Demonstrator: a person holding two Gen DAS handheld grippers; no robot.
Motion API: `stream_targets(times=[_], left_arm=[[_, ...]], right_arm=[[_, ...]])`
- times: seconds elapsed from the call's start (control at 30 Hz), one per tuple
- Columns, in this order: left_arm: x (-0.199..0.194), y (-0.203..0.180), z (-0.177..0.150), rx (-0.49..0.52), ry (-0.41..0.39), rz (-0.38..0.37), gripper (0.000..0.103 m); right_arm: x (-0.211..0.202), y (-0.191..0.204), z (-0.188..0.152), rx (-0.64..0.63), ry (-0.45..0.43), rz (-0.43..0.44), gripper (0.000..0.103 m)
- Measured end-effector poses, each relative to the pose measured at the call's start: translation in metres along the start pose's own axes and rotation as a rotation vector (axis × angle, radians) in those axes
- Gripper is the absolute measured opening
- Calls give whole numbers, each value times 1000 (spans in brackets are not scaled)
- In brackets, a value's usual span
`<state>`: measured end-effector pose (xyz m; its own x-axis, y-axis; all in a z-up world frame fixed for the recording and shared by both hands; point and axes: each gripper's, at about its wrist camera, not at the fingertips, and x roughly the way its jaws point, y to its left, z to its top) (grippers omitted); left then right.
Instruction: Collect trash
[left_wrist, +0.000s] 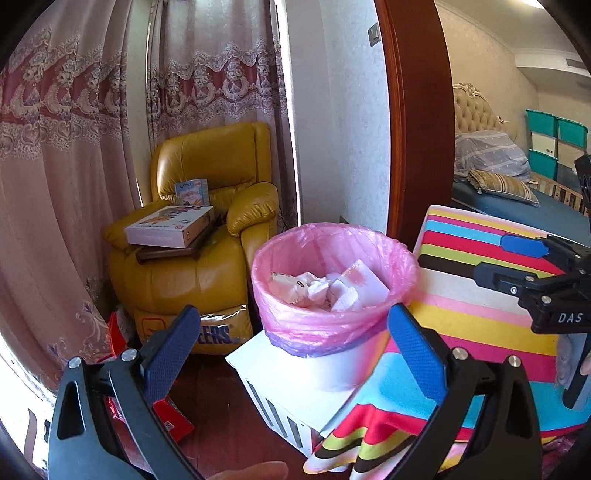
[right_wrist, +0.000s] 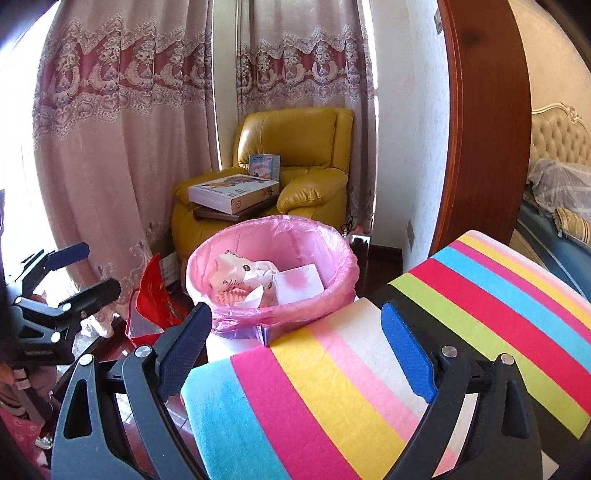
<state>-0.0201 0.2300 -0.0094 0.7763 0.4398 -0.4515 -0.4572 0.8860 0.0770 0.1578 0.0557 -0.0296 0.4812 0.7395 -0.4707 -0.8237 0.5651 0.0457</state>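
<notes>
A white bin with a pink liner (left_wrist: 295, 325) stands on a white box (left_wrist: 280, 380) beside a striped-cloth table (left_wrist: 480, 314). It holds crumpled paper and wrappers (left_wrist: 325, 288). The bin also shows in the right wrist view (right_wrist: 229, 317), with the trash (right_wrist: 258, 280) inside. My left gripper (left_wrist: 291, 354) is open and empty, just in front of the bin. My right gripper (right_wrist: 299, 354) is open and empty above the striped cloth (right_wrist: 332, 406). The right gripper shows at the right of the left wrist view (left_wrist: 513, 262). The left gripper shows at the left of the right wrist view (right_wrist: 88, 269).
A yellow leather armchair (left_wrist: 207, 266) with boxes (left_wrist: 170, 225) on it stands behind the bin, before lace curtains (left_wrist: 74, 147). A red bag (right_wrist: 151, 306) lies on the dark wood floor. A wooden door frame (left_wrist: 417, 110) opens onto a bedroom (left_wrist: 498, 162).
</notes>
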Motion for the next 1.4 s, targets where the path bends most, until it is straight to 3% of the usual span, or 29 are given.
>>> stream_targets(times=[1.4], left_arm=[[2,-9,-5,-18,18,-27,99]], right_arm=[[-3,2,-7,0,-14,-16,87]])
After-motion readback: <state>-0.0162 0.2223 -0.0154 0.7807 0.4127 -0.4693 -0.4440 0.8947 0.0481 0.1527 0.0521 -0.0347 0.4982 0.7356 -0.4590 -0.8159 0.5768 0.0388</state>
